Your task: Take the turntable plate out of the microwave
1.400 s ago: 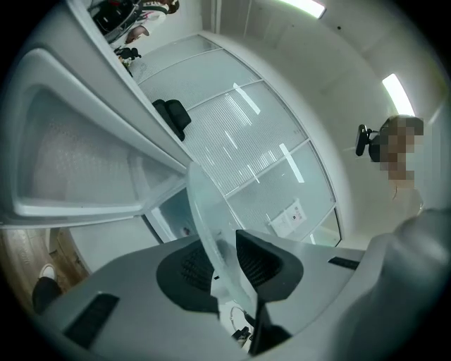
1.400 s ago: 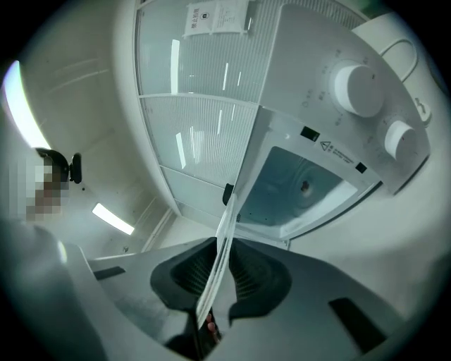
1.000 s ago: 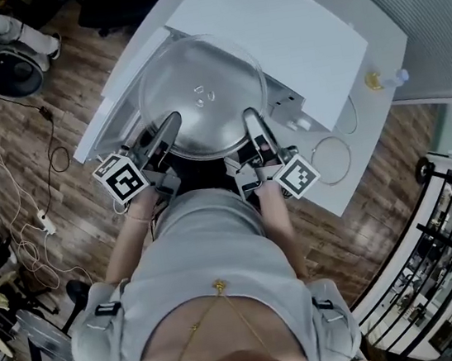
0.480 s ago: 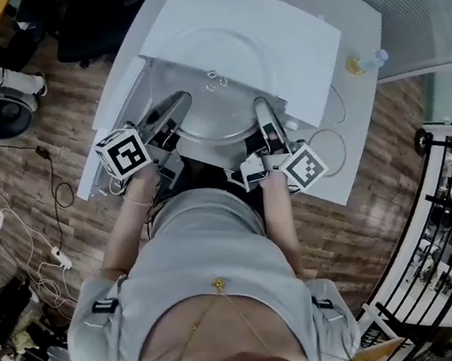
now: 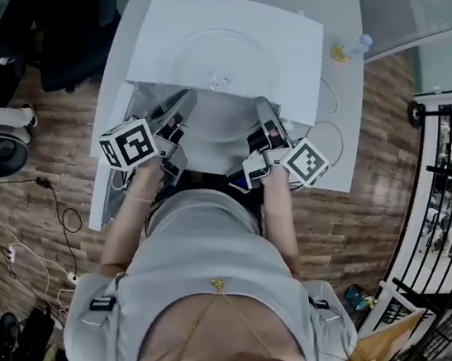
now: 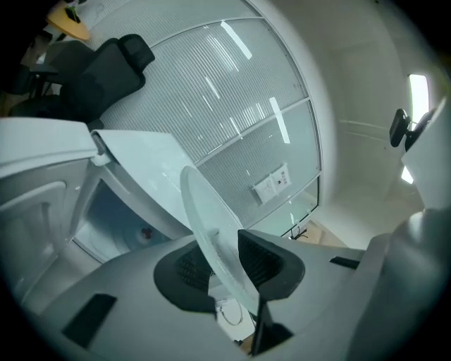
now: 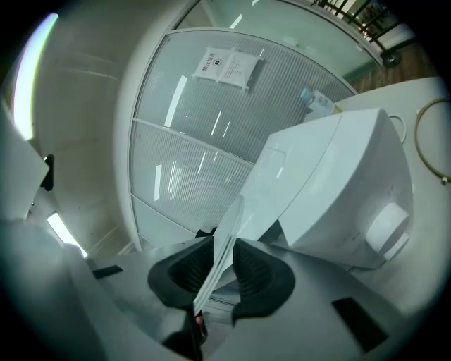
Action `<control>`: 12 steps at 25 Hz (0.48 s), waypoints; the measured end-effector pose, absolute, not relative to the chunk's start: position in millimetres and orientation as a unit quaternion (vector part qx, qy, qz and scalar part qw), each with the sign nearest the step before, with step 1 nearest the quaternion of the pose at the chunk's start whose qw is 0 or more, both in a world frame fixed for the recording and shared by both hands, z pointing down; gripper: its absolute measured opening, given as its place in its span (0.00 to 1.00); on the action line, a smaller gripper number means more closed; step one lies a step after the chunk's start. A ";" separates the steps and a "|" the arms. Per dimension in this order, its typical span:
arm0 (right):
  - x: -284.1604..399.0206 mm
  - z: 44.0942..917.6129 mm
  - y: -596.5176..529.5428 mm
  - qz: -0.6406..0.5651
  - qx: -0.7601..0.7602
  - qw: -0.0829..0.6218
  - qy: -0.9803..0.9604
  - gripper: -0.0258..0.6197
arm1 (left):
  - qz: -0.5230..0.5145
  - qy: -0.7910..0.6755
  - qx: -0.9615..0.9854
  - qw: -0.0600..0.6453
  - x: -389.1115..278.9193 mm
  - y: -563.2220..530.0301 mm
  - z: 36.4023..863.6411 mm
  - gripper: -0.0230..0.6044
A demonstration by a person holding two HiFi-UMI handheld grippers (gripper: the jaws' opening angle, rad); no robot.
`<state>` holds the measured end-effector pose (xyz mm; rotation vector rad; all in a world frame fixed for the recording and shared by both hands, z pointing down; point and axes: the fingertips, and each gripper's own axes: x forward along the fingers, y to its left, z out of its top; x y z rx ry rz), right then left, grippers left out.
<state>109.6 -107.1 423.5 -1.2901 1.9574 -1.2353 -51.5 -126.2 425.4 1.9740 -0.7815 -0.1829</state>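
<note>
I hold the clear glass turntable plate (image 5: 216, 123) by its near rim with both grippers, in front of the white microwave (image 5: 271, 27). Its far half overlaps the microwave's top in the head view. My left gripper (image 5: 185, 100) is shut on the plate's left rim. My right gripper (image 5: 264, 112) is shut on the right rim. Both pairs of jaws have just been opening a little, with the rim still between the pads. The left gripper view shows the plate (image 6: 211, 225) edge-on between the pads (image 6: 262, 257). In the right gripper view the plate (image 7: 227, 236) slants through the jaws.
The microwave's open cavity (image 6: 120, 222) and its door (image 5: 111, 196) are at the left. Its knob (image 7: 387, 225) faces the right gripper. On the white table (image 5: 353, 107) lie a cable loop (image 5: 333, 139) and a small yellow object (image 5: 340, 53). A black chair (image 5: 64, 40) stands behind.
Both grippers and the plate have shifted toward the microwave. The plate's centre, once well in front of the top's front edge, now sits at that edge. Both grippers still hold the rim.
</note>
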 end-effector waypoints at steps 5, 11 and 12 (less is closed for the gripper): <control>107.6 434.3 -105.3 -0.467 -0.496 0.241 0.691 0.19 | -0.020 -0.332 0.818 0.470 -51.2 -132.6 433.0 0.24; 113.7 432.1 -110.4 -0.454 -0.503 0.249 0.692 0.18 | 0.012 -0.349 0.833 0.430 -50.9 -139.4 430.6 0.29; 115.0 434.0 -109.4 -0.459 -0.506 0.250 0.686 0.18 | 0.018 -0.352 0.835 0.422 -49.9 -140.1 429.6 0.30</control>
